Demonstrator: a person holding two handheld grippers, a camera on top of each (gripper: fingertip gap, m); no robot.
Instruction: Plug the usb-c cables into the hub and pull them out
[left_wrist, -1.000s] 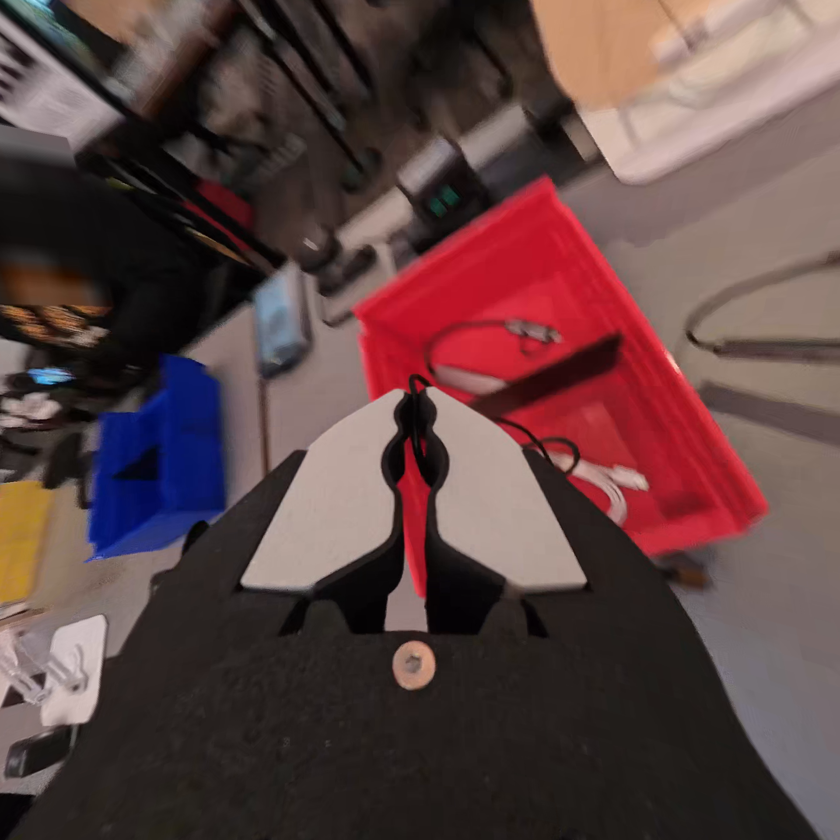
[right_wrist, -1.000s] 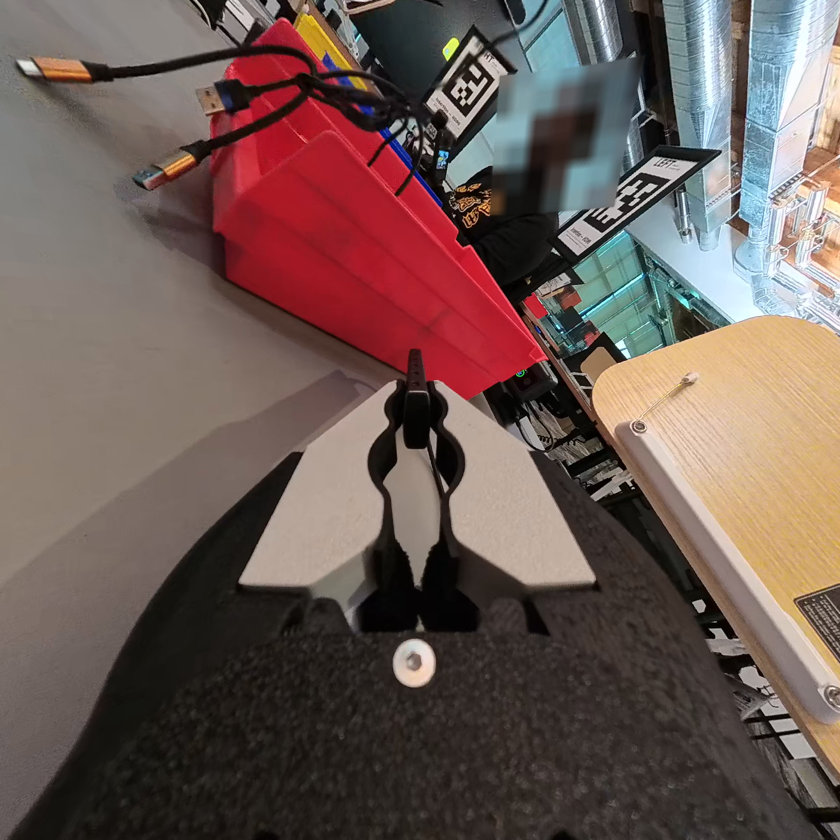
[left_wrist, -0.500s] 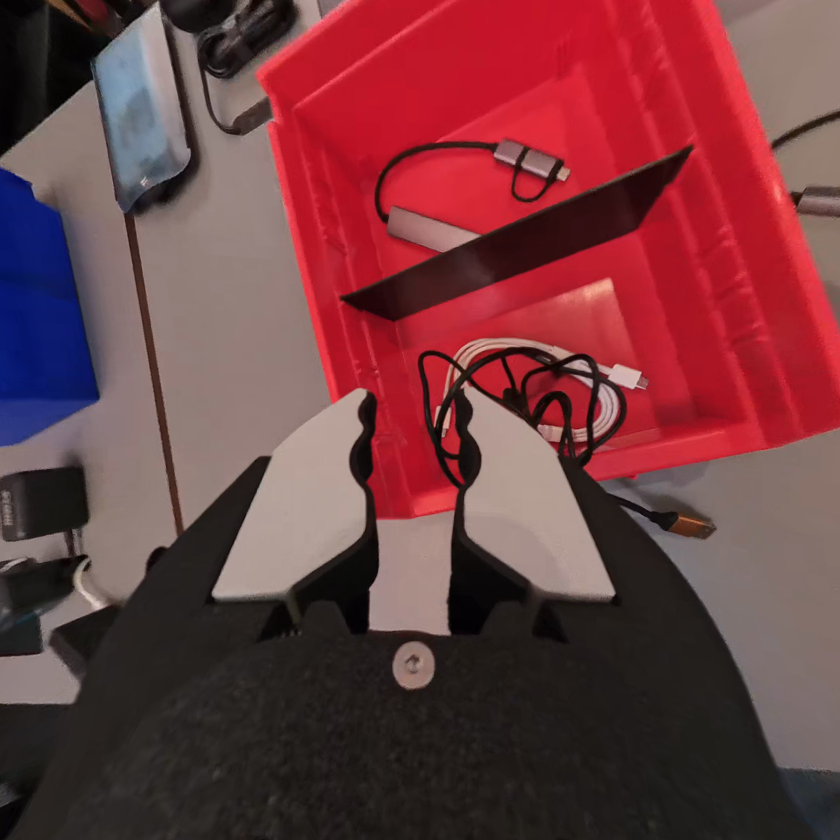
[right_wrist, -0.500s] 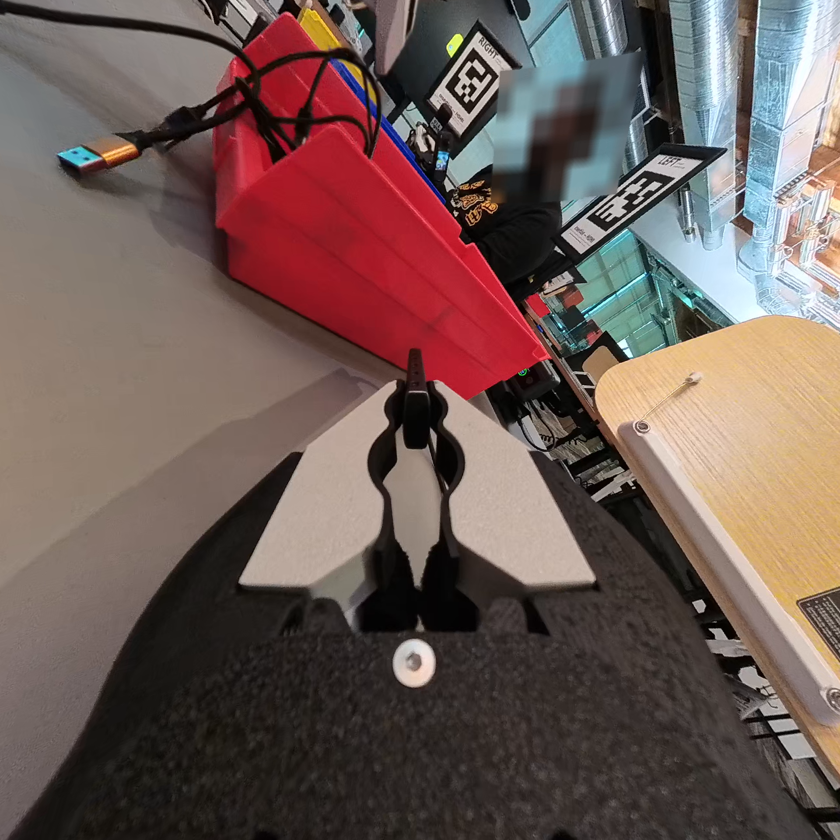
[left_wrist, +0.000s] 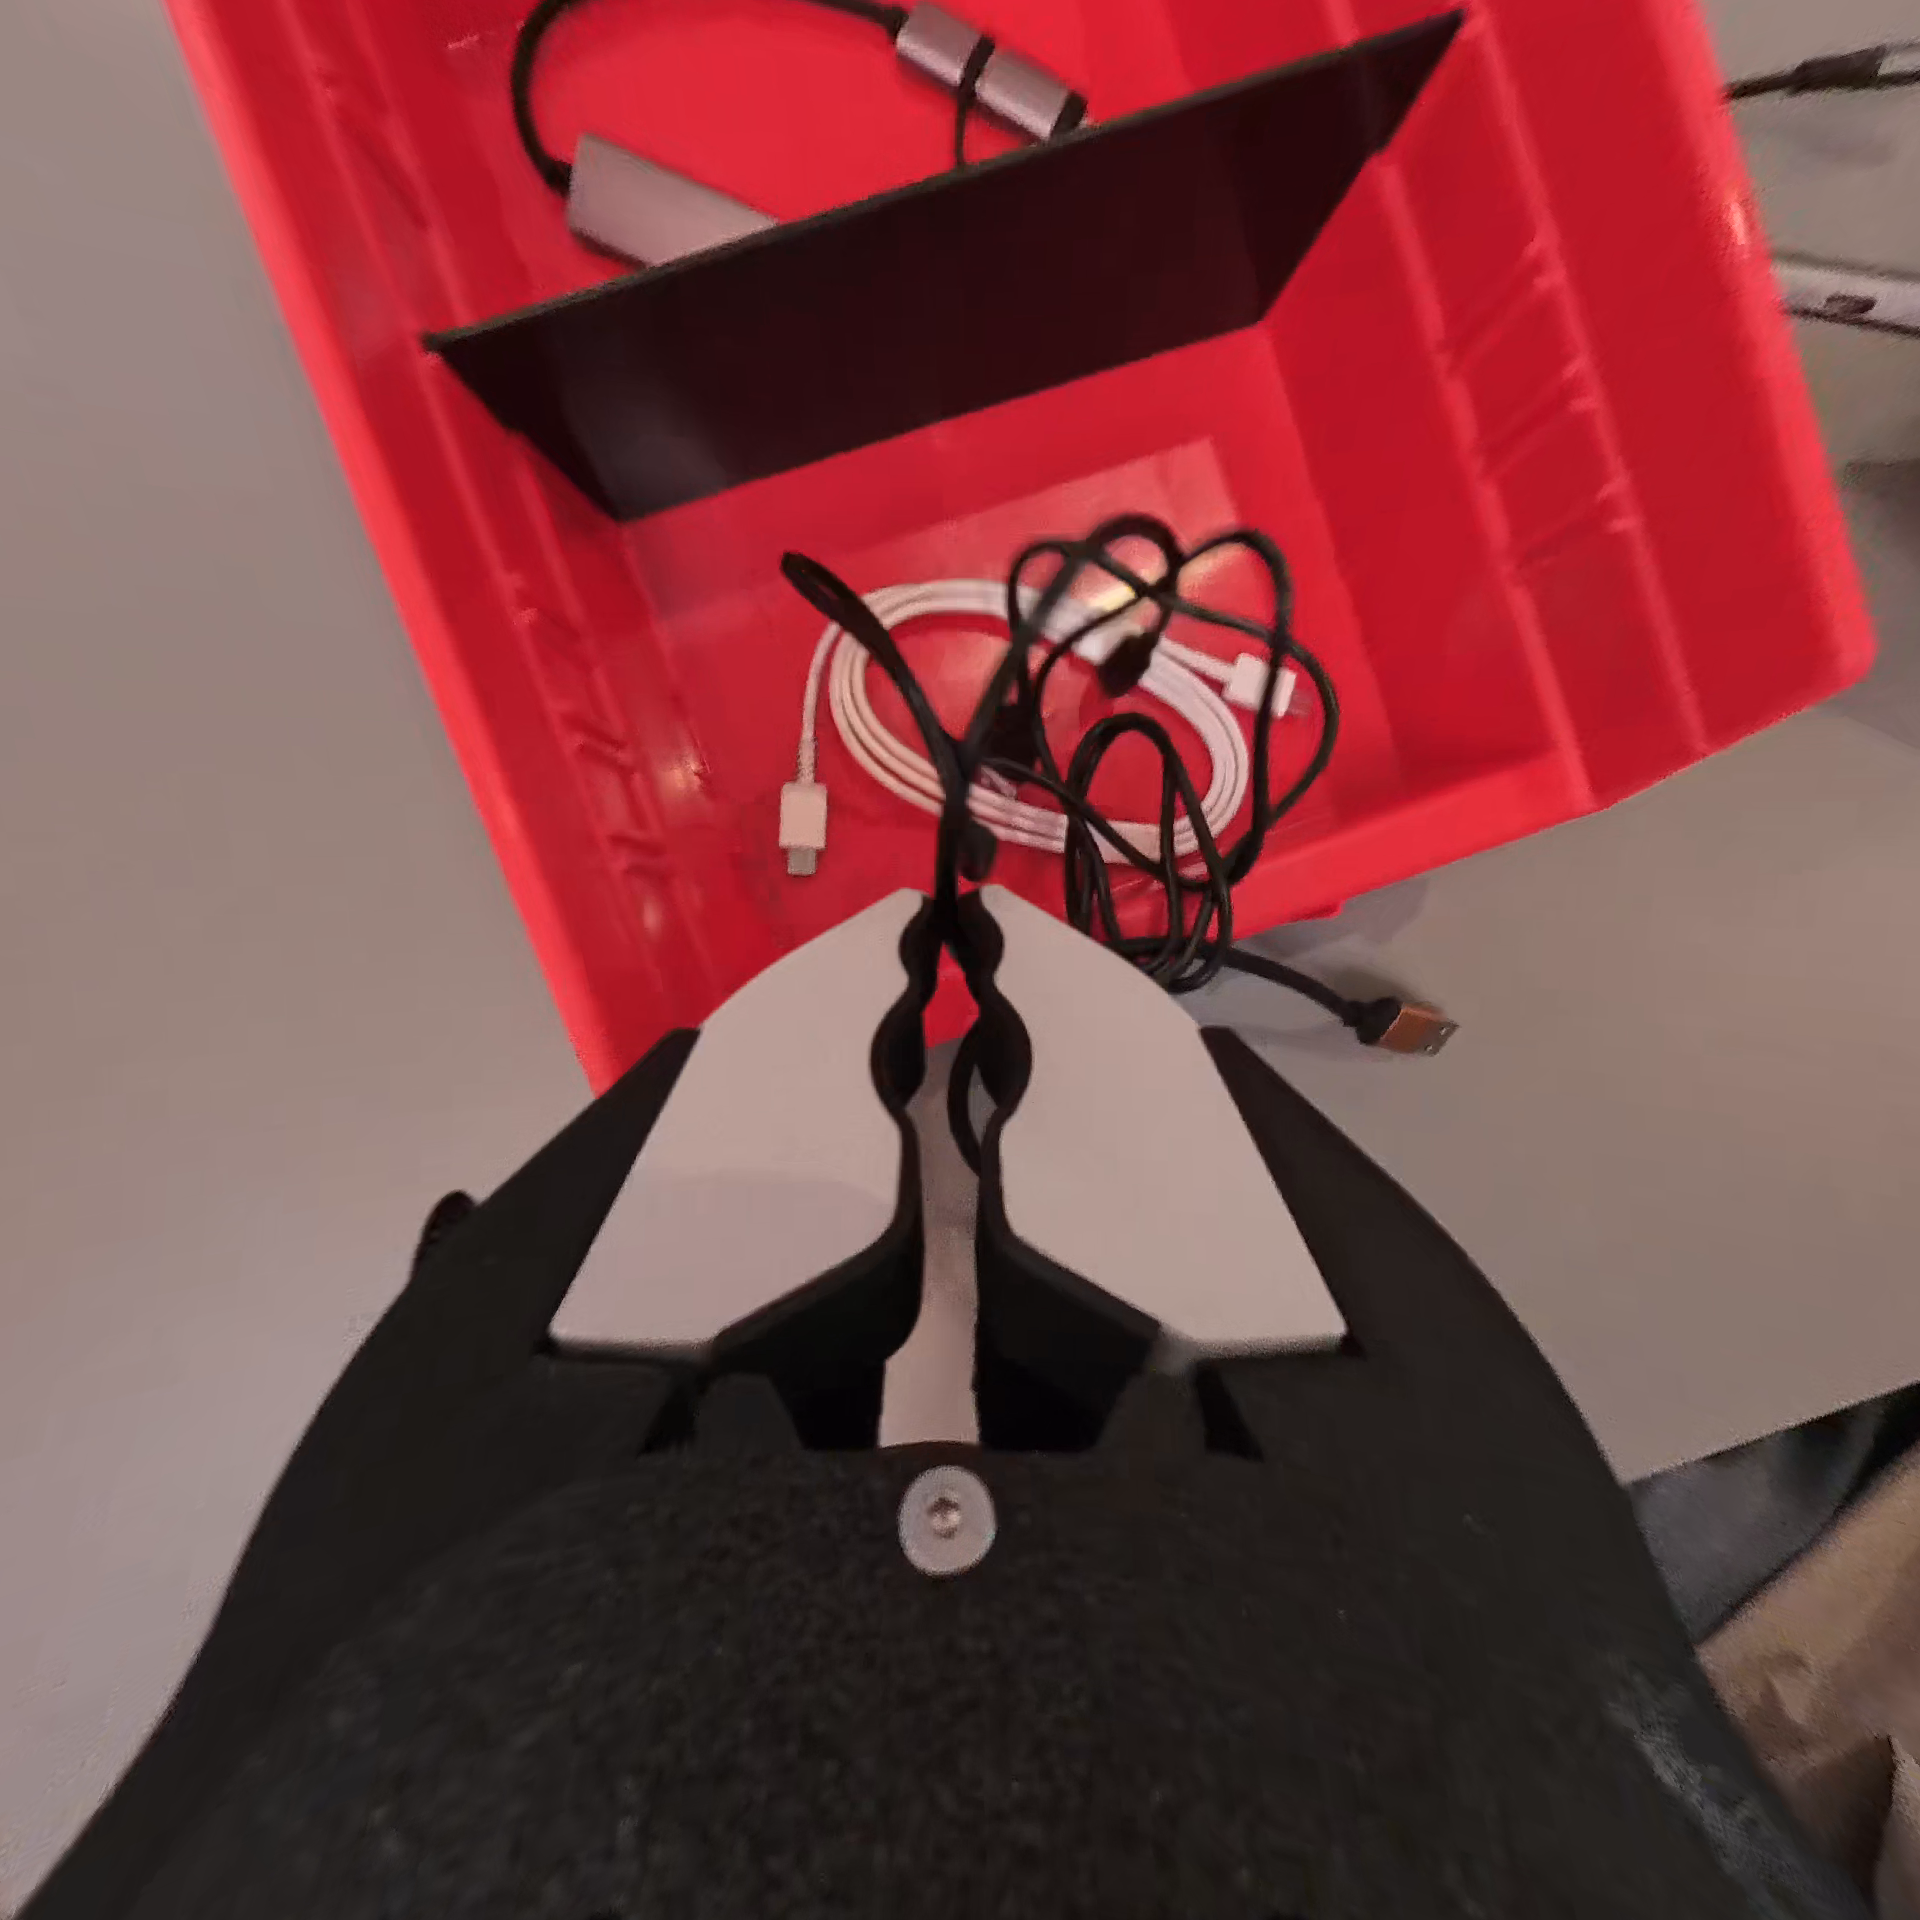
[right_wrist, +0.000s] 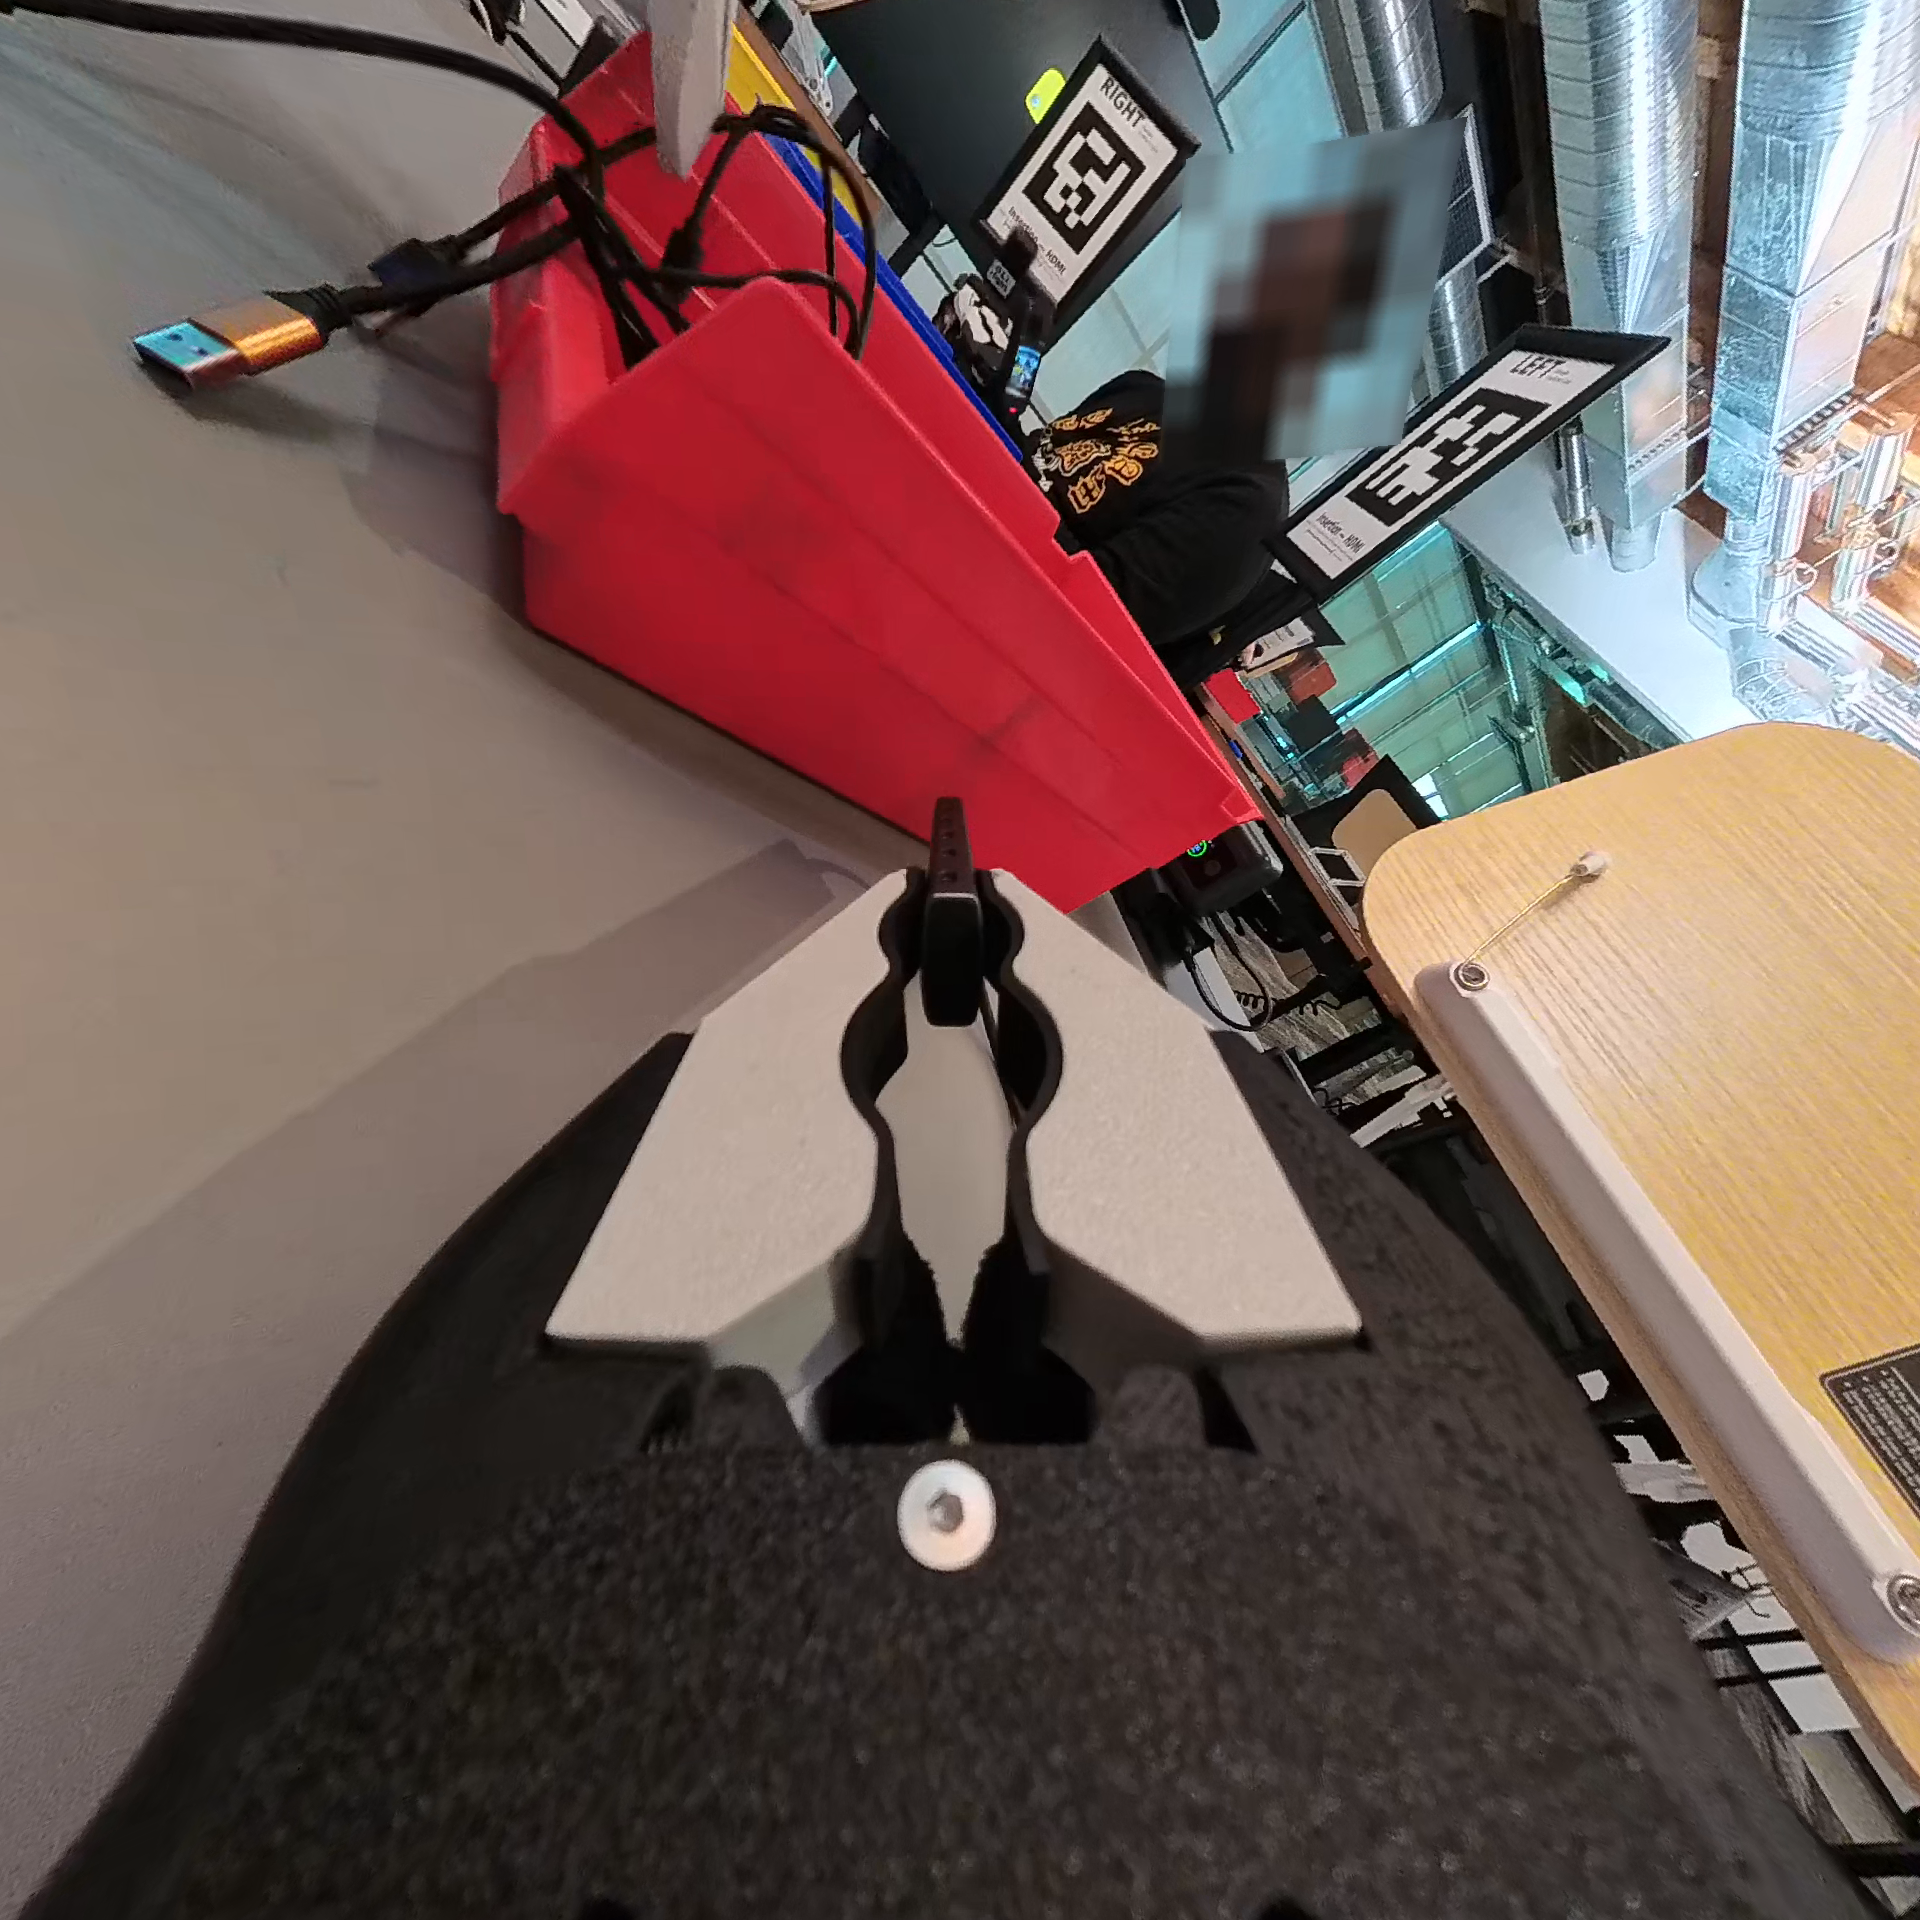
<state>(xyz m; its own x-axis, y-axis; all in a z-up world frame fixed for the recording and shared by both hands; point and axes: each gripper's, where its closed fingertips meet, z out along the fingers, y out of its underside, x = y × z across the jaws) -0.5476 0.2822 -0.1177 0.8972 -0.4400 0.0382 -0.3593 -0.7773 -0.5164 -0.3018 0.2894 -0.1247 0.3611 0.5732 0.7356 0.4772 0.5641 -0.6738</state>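
A red bin (left_wrist: 1558, 520) with a black divider (left_wrist: 914, 301) lies below my left gripper (left_wrist: 948, 896). The grey hub (left_wrist: 665, 203) lies in the far compartment. A white cable (left_wrist: 803, 816) and a tangled black cable (left_wrist: 943, 790) lie in the near one. My left gripper is shut on a strand of the black cable just above the bin's near wall. The cable's orange plug (left_wrist: 1403, 1027) rests on the table outside the bin. My right gripper (right_wrist: 951, 883) is shut on a thin black strap (right_wrist: 948, 956), beside the bin (right_wrist: 831, 582). The orange plug (right_wrist: 239, 338) shows there too.
The grey tabletop (right_wrist: 260, 779) runs around the bin. In the right wrist view a light wooden board (right_wrist: 1662, 987) stands to the right, two coded signs (right_wrist: 1091, 156) stand behind the bin, and a person in a black hoodie (right_wrist: 1143, 499) sits beyond it. There is about 25 centimeters between the tips of the two grippers. The orange plug (right_wrist: 239, 338) is about 15 centimeters from both grippers' fingertips.
My left gripper swung over the bin, opened half a second ago, and is now shut on the black cable again. The cable bundle dropped into the near compartment. The right gripper held still.
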